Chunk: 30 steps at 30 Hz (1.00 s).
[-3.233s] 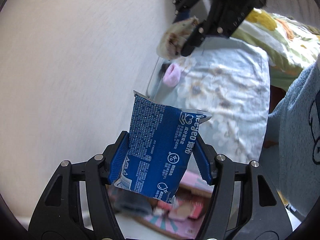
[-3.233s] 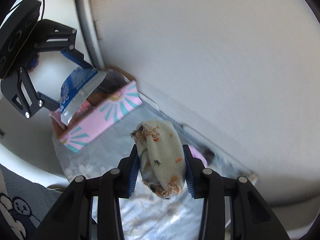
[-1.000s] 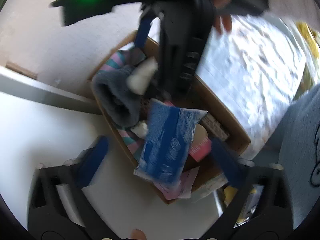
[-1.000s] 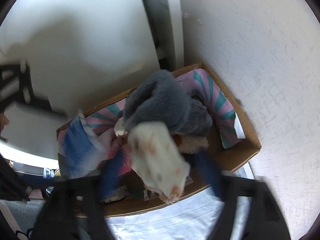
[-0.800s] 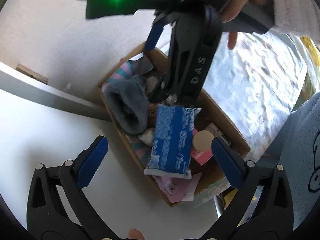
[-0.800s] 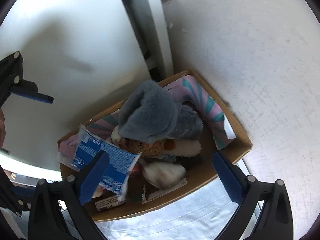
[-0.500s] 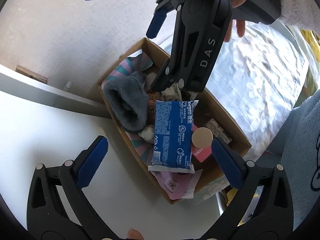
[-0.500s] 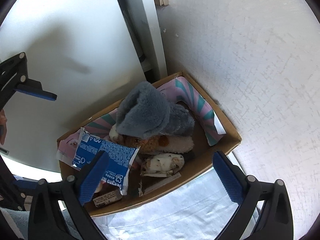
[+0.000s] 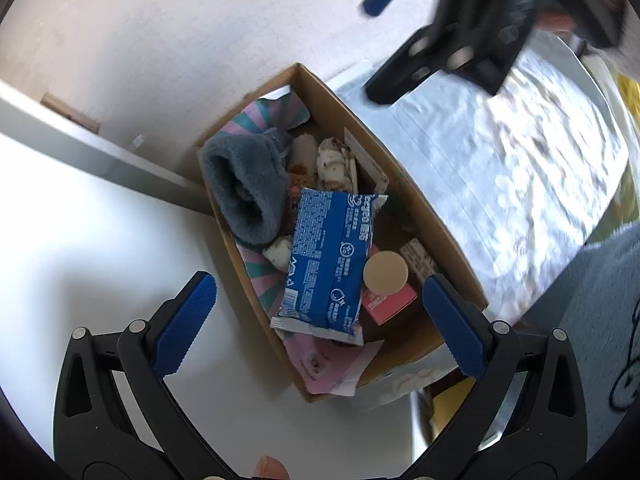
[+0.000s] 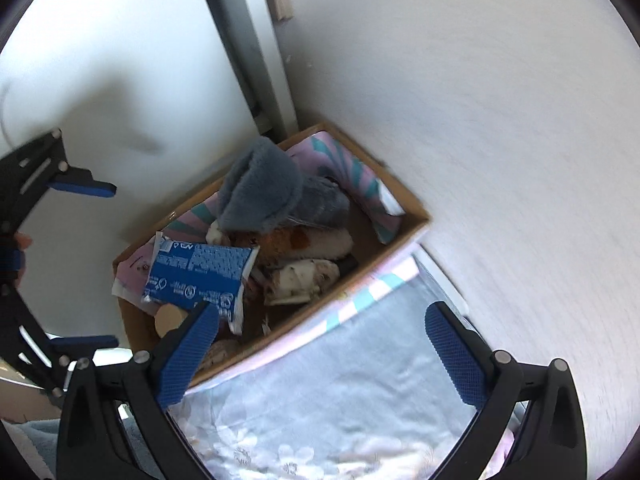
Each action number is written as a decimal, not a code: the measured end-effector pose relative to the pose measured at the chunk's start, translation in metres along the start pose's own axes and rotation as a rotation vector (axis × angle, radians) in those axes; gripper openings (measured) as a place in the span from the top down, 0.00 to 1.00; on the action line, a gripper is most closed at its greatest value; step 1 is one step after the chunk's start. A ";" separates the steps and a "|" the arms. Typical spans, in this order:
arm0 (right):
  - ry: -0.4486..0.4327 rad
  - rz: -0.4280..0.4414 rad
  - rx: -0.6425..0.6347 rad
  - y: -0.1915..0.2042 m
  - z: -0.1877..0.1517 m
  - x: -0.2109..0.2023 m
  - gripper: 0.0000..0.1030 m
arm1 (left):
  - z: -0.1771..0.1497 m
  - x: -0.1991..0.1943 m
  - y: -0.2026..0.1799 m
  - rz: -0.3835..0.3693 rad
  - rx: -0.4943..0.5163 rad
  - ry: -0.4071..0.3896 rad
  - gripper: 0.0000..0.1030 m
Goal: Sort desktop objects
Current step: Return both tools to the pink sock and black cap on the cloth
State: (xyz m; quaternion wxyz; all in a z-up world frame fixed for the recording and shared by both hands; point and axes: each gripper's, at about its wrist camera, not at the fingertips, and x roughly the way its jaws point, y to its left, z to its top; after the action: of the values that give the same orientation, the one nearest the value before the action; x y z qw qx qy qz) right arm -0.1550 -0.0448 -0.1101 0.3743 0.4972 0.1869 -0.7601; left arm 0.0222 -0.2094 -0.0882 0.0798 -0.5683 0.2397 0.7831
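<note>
Cardboard box (image 9: 424, 216): we log blue packet (image 9: 328, 264), grey sock (image 9: 244, 188); our left claw (image 9: 320, 308) and right claw (image 10: 320, 344) gape wide, empty.

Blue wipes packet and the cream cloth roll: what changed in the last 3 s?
Both were let go. The blue wipes packet left the left tool and lies in the cardboard box; the spotted cream cloth roll left the right tool and lies there too. Both tools are open, drawn back. The grey fluffy sock stayed put.
</note>
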 end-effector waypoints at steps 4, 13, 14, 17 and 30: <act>-0.061 -0.062 0.045 -0.017 -0.018 -0.036 0.00 | 0.018 -0.016 0.002 -0.015 -0.049 -0.041 0.00; -0.140 -0.232 0.234 -0.091 -0.103 -0.116 0.00 | 0.090 -0.043 -0.048 -0.020 -0.004 -0.210 0.00; -0.145 -0.259 0.257 -0.102 -0.119 -0.121 0.00 | 0.098 -0.042 -0.057 -0.027 -0.003 -0.229 0.00; -0.161 -0.300 0.296 -0.123 -0.155 -0.131 0.00 | 0.121 -0.028 -0.084 -0.058 -0.008 -0.274 0.00; -0.233 -0.245 0.605 -0.220 -0.276 -0.062 0.14 | 0.210 0.086 -0.235 -0.074 -0.049 -0.459 0.00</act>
State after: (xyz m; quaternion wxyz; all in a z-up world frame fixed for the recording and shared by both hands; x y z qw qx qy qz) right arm -0.1370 0.3029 -0.1939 0.1350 0.4693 -0.0325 -0.8721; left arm -0.0923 0.0807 -0.1846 0.1468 -0.3852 0.1751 0.8941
